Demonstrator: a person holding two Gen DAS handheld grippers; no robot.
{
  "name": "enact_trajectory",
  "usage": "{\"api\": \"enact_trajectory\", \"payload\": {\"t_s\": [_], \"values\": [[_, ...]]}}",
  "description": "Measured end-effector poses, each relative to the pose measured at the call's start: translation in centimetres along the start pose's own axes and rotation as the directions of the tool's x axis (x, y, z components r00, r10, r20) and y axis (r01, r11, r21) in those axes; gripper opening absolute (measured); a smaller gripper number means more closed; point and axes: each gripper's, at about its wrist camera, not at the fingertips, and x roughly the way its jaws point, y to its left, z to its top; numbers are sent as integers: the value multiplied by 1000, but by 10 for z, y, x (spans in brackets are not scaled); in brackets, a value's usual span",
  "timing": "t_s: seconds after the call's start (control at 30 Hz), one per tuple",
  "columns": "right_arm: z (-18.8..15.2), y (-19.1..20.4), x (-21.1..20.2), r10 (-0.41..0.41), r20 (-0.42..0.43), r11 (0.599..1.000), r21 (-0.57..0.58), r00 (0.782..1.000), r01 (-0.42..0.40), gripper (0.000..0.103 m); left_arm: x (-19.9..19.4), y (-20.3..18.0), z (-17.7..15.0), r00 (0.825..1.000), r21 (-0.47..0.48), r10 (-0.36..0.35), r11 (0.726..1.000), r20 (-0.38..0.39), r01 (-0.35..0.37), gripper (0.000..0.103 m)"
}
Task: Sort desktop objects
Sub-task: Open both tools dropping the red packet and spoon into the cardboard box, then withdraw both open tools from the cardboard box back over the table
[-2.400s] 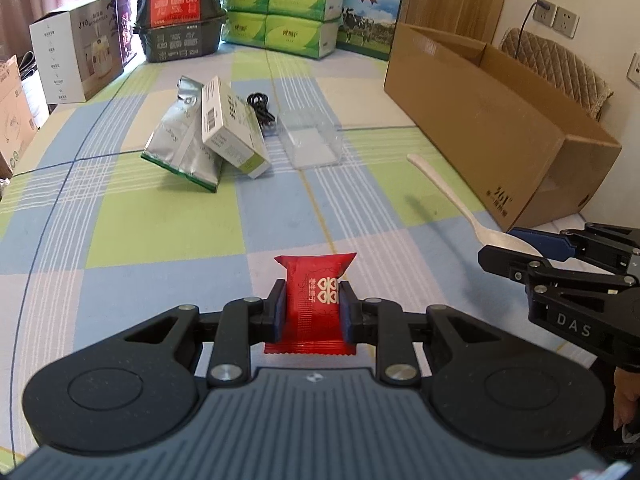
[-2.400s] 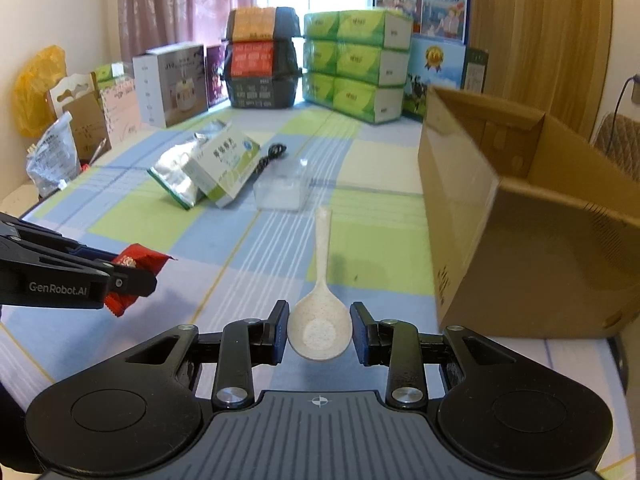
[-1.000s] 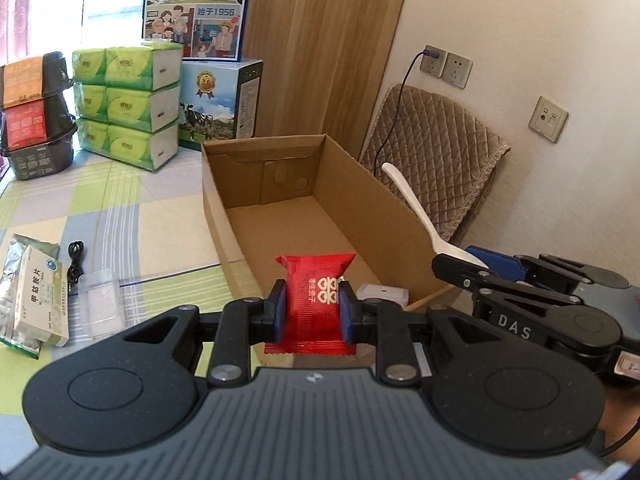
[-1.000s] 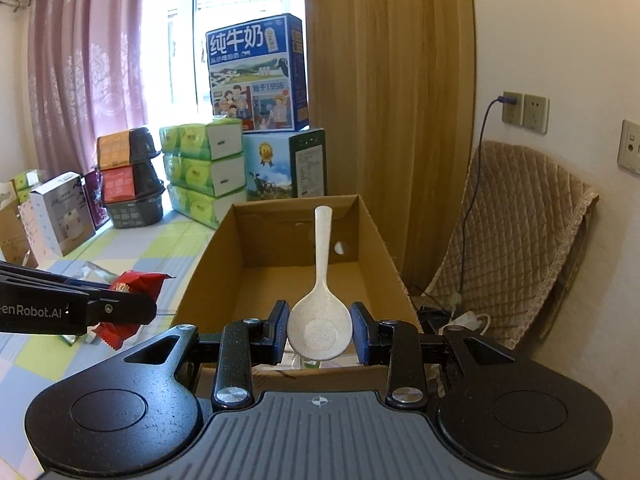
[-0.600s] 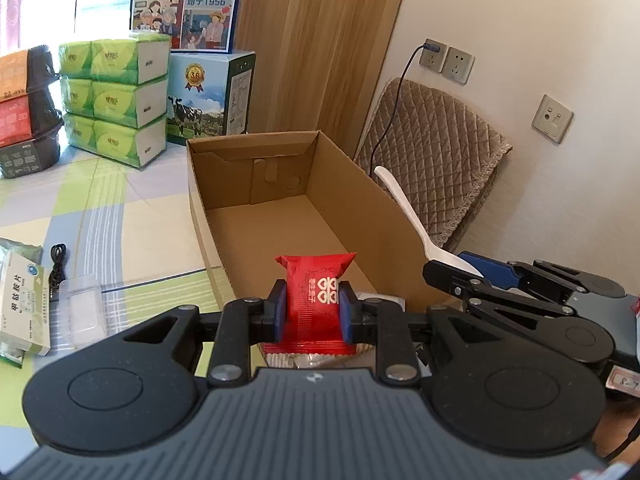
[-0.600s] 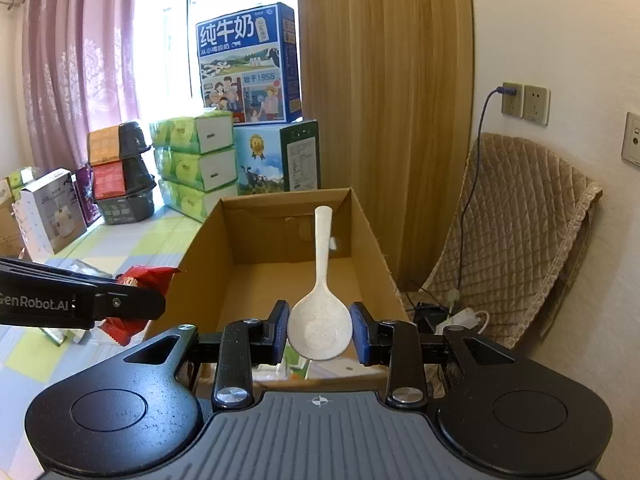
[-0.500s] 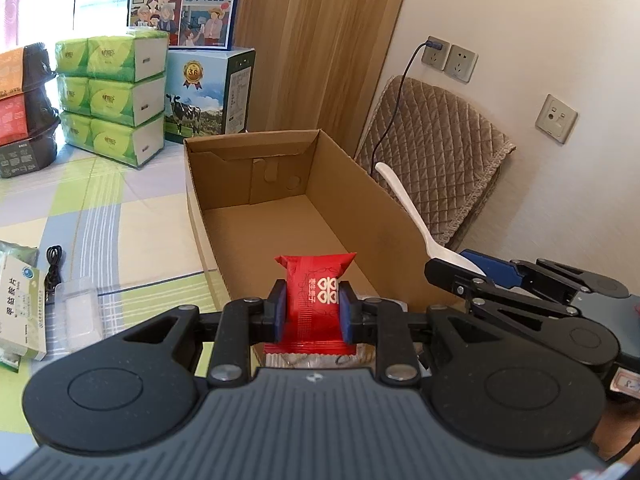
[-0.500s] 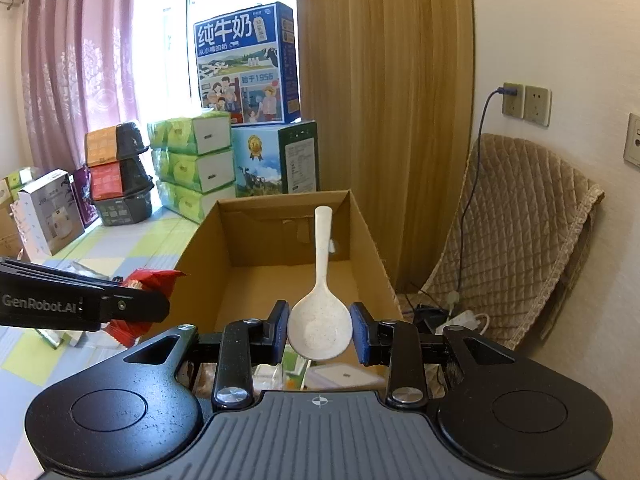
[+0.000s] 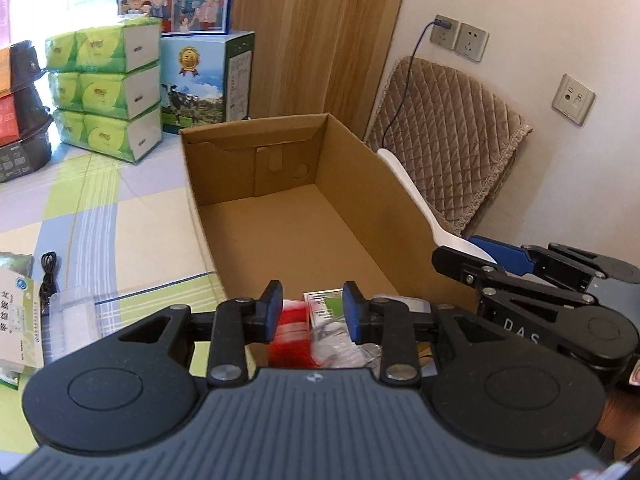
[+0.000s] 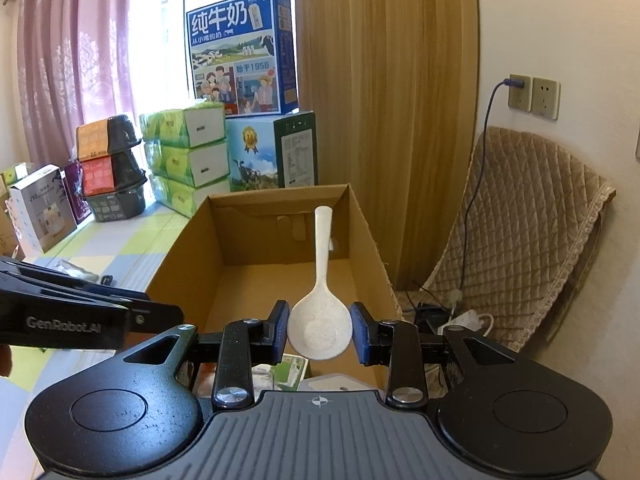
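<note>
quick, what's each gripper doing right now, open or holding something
left gripper: open, red packet blurred below it, over the box
right gripper: looks open, fingers just clear of the spoon; grip uncertain

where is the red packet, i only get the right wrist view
Observer: In the left wrist view, the red packet is a blur just below the left gripper, over the near end of the cardboard box.
Operator: is the left one open
Observer: Yes, its jaws stand apart, and the packet looks free of the pads.
Operator: whats on the table beside the box
Observer: To the left of the box lie a clear plastic case, a black cable and a white medicine box.
</note>
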Motion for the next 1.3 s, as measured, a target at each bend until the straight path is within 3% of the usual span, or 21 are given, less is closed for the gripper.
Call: {"api": "enact_trajectory", "payload": {"t_s": [0.5, 0.57, 0.6, 0.63, 1.03, 1.17, 1.3], "values": [[3, 11, 13, 23, -24, 1000, -5, 999, -23, 31, -34, 31, -16, 999, -88, 32, 996, 40, -28, 32], [2, 9, 15, 16, -53, 1000, 12, 998, -15, 45, -38, 34, -19, 999, -93, 34, 995, 41, -30, 32], [-1, 8, 13, 24, -50, 999, 22, 998, -23, 57, -40, 37, -21, 998, -97, 35, 995, 43, -31, 33], [-4, 8, 10, 28, -47, 999, 22, 998, -27, 61, -43, 38, -23, 998, -100, 38, 994, 45, -33, 33], [-37, 19, -33, 40, -43, 998, 42, 998, -38, 67, -63, 61, -58, 997, -168, 70, 984, 29, -64, 44], [-45, 29, -47, 51, -37, 998, 47, 998, -49, 70, -73, 69, -70, 996, -181, 85, 980, 27, -79, 53], [-50, 41, -58, 65, -37, 997, 47, 997, -63, 76, -85, 79, -81, 994, -204, 108, 974, 30, -99, 68]]}}
